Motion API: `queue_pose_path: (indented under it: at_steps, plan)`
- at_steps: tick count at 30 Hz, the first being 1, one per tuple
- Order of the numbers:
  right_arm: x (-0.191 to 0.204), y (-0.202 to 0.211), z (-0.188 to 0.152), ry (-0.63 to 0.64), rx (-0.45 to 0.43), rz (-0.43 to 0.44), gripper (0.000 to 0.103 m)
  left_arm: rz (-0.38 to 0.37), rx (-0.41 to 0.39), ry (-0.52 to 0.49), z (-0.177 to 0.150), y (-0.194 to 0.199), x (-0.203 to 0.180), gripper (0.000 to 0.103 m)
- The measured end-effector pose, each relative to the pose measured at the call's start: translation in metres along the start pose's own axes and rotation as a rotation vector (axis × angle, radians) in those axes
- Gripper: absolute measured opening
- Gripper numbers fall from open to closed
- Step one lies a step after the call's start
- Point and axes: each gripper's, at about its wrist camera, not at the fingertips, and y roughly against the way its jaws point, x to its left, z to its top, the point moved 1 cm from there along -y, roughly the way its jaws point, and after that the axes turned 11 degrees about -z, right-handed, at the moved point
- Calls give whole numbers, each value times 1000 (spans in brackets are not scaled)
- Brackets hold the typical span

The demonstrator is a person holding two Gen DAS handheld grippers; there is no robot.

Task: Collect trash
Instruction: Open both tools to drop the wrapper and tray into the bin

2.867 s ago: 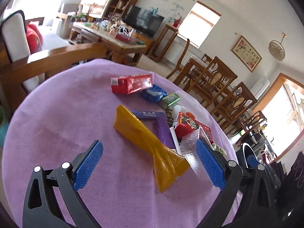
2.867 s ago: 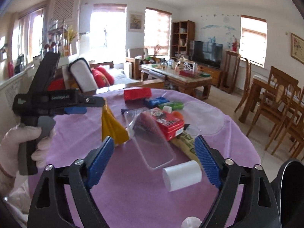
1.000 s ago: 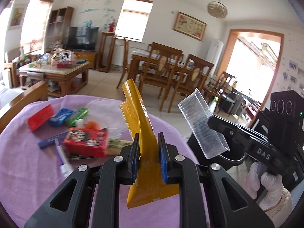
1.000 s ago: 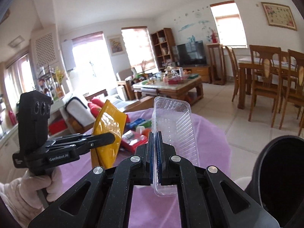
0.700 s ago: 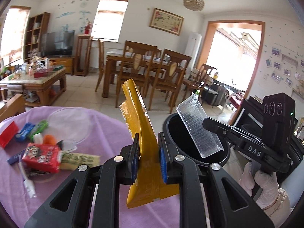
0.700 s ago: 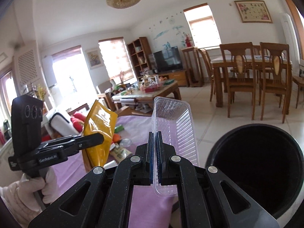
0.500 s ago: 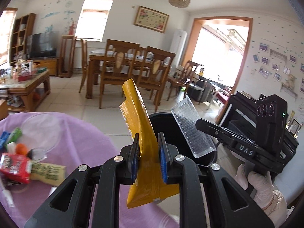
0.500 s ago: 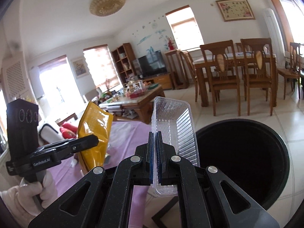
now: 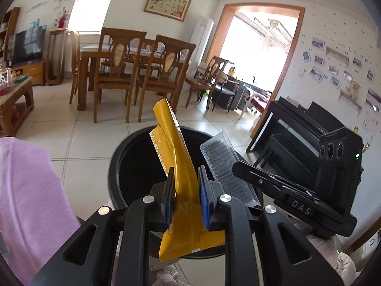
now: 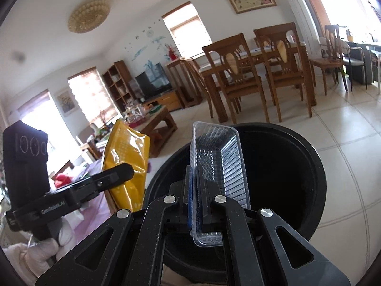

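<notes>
yellow wrapper [image 9: 177, 157] and clear tray [image 10: 215, 164] upright lengthwise, each clamped in tongs over bin [image 10: 297, 166]

The left gripper [image 9: 186, 191] is made of black plastic with a fine speckled surface; its two arms have triangular openings and round silver screws at the joints; the pads [image 9: 203, 201] on its fingers are blue and ribbed. The right gripper [image 10: 195, 191] has the same black frame, the same silver screws and the same blue pads; from the other camera its side shows white letters "DAS", and behind them a black box with three round lenses and a small green light. The left gripper's body carries a white marking that reads about "GenRobot.AI", and a similar box with three circles. Both hands [image 10: 45, 250] wear white gloves.
</notes>
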Motion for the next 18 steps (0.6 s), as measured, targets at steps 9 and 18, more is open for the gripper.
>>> queue_pose_path:
  at_steps: [9, 18]
  plan:
    - [-12, -13, -6, -26, 21, -11, 4, 11, 77, -51, -13, -21, -4, 22]
    - [-6, -25, 2, -38, 36, -34, 22, 70, 80, -78, -14, -13, -11, 60]
